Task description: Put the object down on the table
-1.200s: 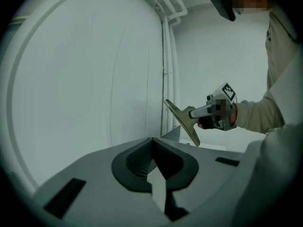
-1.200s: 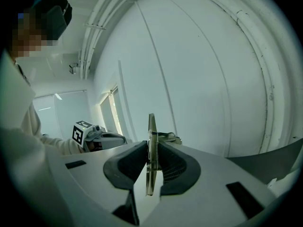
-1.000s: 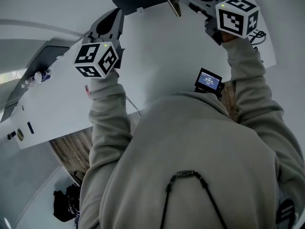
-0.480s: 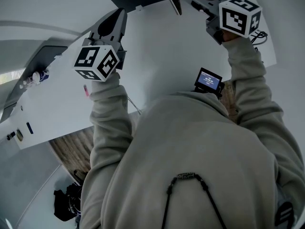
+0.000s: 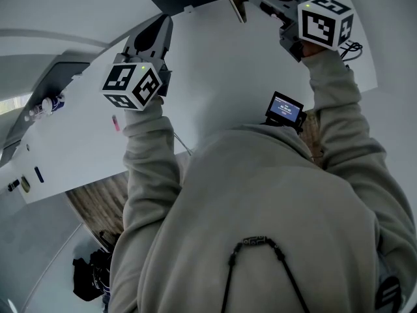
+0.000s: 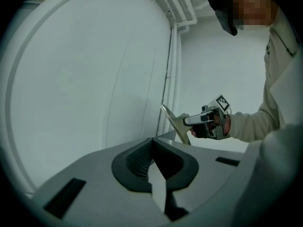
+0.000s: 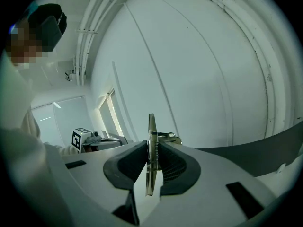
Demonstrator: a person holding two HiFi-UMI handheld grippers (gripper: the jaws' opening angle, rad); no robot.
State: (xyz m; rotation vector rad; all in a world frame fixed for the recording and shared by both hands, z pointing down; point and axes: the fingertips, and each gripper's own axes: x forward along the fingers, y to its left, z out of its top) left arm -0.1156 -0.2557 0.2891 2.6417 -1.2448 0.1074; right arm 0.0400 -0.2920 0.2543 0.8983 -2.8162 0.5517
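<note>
Flat metal piece (image 7: 151, 124) is not yet set down: the right claw (image 7: 151, 145) clamps it edge-on, in the air near the far edge of the white desk (image 5: 215, 77). The left claw (image 6: 152, 142) is clenched and empty. Lowering and release remain.

Cool, flat, rather dim light with soft shadows. Both gripper views bow straight wall lines and darken to black at every rim. In the right gripper view, a bright pane (image 7: 106, 119) glows at nine o'clock; a pale sheen edges the flat metal piece (image 7: 150, 148).
</note>
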